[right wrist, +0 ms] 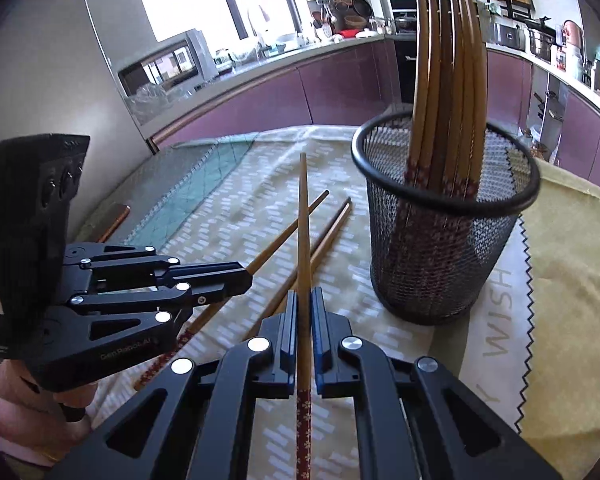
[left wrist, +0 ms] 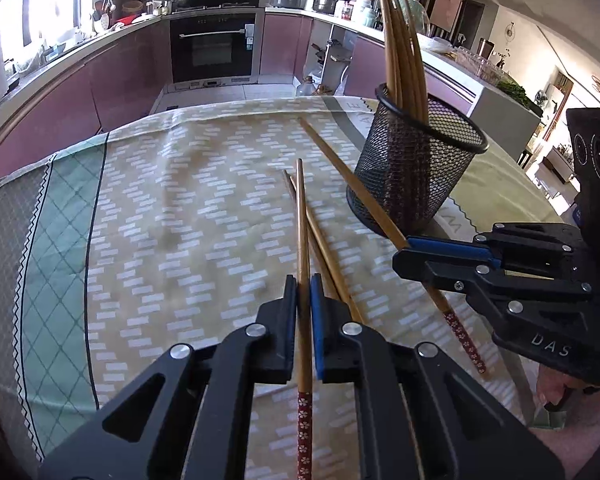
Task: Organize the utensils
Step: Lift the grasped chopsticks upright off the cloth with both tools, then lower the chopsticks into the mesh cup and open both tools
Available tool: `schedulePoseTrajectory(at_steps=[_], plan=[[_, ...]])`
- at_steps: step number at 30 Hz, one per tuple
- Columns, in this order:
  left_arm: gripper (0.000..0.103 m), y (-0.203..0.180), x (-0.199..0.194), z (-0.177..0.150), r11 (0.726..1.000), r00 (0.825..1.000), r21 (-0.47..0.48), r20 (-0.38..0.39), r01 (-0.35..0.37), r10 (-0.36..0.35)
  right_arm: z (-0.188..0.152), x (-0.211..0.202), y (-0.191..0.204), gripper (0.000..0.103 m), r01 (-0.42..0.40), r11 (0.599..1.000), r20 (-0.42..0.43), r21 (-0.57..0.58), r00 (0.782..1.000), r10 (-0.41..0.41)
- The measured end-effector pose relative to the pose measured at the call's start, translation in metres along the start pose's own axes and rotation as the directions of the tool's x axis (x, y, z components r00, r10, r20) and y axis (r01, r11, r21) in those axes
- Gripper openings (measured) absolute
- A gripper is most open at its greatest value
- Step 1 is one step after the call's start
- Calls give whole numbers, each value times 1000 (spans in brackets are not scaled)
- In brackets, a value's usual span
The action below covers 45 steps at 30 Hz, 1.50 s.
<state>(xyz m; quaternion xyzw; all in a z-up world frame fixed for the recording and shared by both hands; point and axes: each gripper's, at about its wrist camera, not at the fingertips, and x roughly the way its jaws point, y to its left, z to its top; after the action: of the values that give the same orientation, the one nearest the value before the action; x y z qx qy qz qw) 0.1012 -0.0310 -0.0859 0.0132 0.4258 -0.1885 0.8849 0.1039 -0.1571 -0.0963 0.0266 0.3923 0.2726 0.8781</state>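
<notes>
I had each claw clamped on one chopstick: the left claw (left wrist: 304, 292) on its chopstick (left wrist: 303, 240), the right claw (right wrist: 304, 308) on another chopstick (right wrist: 303, 232), both gripped near the patterned end so the tips pointed forward toward the mesh holder (right wrist: 444, 248), I think for dropping in. Two loose chopsticks (right wrist: 320, 248) lay on the bench cloth (left wrist: 160, 220). Only the right view showed the patterned ends already standing inside the holder

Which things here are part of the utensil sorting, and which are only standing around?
Part of the job:
- left gripper clamping one chopstick
- right gripper clamping another chopstick
- two loose chopsticks
- mesh holder

Not part:
- tablecloth
- oven
- microwave
</notes>
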Motion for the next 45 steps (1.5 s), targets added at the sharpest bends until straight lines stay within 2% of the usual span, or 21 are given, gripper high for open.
schedulePoseTrajectory(at_steps=[9, 14, 20, 33, 45], plan=[[8, -5, -46, 12, 991, 987, -2, 91, 132, -131, 4, -43, -8, 6, -32, 999, 117, 19, 993, 30], [8, -5, -68, 20, 978, 969, -2, 136, 210, -208, 7, -66, -16, 6, -46, 998, 172, 38, 984, 39], [8, -8, -89, 30, 964, 945, 7, 193, 267, -263, 12, -86, -23, 6, -44, 998, 236, 44, 971, 32], [8, -17, -98, 66, 965, 925, 27, 280, 260, -257, 38, -117, -26, 6, -4, 1000, 323, 22, 946, -3], [8, -30, -115, 104, 964, 893, 74, 365, 255, -264, 69, -141, -38, 6, 41, 999, 408, 21, 912, -46]])
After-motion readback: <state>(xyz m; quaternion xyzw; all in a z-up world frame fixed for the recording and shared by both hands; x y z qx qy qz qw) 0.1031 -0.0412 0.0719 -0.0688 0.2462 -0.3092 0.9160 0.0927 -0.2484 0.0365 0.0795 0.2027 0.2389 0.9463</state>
